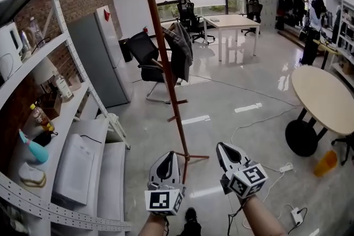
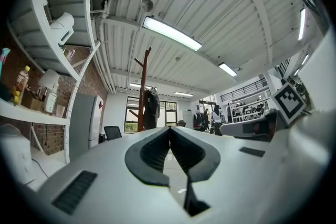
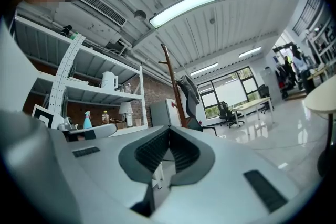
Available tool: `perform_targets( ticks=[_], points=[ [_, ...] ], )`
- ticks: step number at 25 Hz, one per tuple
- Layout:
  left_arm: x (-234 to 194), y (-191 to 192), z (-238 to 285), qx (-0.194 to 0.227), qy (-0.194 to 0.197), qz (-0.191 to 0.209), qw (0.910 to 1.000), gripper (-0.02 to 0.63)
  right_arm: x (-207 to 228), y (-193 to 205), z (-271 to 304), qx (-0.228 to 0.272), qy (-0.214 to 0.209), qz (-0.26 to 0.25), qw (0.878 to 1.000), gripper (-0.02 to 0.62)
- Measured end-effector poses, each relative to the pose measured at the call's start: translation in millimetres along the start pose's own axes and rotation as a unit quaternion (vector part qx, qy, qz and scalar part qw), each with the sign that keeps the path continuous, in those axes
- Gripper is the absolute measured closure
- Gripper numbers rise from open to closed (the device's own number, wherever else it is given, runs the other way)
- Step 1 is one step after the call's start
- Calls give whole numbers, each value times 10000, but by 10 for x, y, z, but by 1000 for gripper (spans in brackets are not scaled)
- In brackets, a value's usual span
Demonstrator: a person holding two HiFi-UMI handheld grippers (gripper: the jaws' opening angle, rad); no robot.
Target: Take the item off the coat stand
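A tall brown wooden coat stand (image 1: 166, 63) rises from the glossy floor straight ahead of me. A dark grey garment (image 1: 180, 51) hangs from a peg on its right side, about halfway up. My left gripper (image 1: 168, 154) and right gripper (image 1: 222, 147) are low in the head view, side by side and well short of the stand's base, both pointing toward it. The left gripper view shows the stand (image 2: 142, 93) and garment (image 2: 152, 107) far beyond the shut, empty left gripper (image 2: 169, 129). In the right gripper view the garment (image 3: 190, 93) is beyond the shut, empty right gripper (image 3: 169, 128).
White shelving (image 1: 66, 63) with bottles and appliances lines the left. A grey cabinet (image 1: 102, 58) and a black office chair (image 1: 145, 58) stand behind the coat stand. A round table (image 1: 326, 99), a power strip (image 1: 285, 167) with cables and an orange object (image 1: 325, 163) are on the right.
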State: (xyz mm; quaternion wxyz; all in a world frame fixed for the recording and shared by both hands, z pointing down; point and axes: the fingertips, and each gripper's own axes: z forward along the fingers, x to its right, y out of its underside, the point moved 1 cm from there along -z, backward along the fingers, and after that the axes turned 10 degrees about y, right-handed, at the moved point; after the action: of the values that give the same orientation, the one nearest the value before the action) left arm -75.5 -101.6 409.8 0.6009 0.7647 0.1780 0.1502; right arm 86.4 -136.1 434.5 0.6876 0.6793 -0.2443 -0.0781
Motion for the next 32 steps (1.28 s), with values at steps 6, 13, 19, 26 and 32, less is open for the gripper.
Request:
perform_targets(
  ticks=[6, 13, 19, 26, 32],
  points=[
    [-512, 33, 530, 26, 153, 11, 9999, 600, 19, -165, 794, 21, 99, -164, 9998, 592],
    [-1135, 140, 1056, -156, 143, 24, 9998, 600, 80, -265, 1597, 107, 139, -291, 9994, 592],
    [-1538, 177, 1422, -127, 213, -137, 9996, 600, 81, -337, 2102, 217, 205, -490, 9983, 592],
    [-1586, 212, 1782, -222, 453, -105, 9987, 600, 241, -409, 2323, 218, 345, -432, 9982, 592],
    [-1625, 179, 1977, -181, 495, -91, 9986, 600, 252, -663, 2497, 343, 337, -587, 9971, 588]
  ],
)
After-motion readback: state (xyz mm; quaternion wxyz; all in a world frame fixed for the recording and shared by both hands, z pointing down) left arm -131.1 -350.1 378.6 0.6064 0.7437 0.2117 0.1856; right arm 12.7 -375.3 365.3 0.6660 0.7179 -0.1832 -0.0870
